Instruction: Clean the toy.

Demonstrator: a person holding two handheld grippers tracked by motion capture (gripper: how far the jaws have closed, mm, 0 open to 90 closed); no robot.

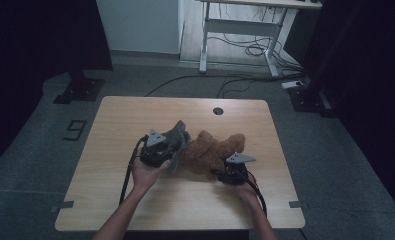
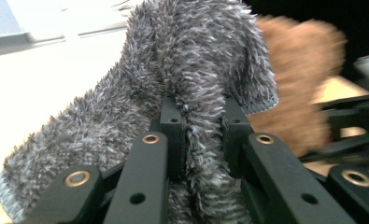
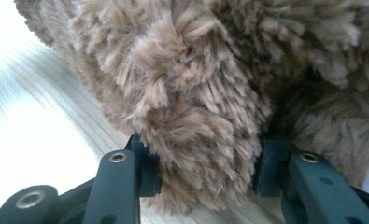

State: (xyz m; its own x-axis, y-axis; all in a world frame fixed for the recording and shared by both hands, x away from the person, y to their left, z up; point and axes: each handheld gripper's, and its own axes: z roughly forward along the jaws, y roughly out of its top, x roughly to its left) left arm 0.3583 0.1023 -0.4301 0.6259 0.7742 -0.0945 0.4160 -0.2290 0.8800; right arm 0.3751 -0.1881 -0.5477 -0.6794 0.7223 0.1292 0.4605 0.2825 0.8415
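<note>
Left gripper (image 2: 201, 112): jaws nearly closed, pinching a fold of the grey fuzzy sock (image 2: 173, 79).
Right gripper (image 3: 205, 163): jaws part-open, clamping the brown fuzzy sock (image 3: 196, 93).
Socks: touching, at mid-table (image 1: 135, 115), grey left of brown.

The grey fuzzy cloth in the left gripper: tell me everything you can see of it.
The grey fuzzy cloth is a shaggy, long-piled piece, dark grey with paler tips, with a smoother light-grey hem along its edge. The left gripper is shut on a bunched fold of it, the rest draping to either side of the jaws. In the high view it stands partly lifted near the middle of the wooden table, right beside the brown plush; whether the two touch is unclear.
</note>
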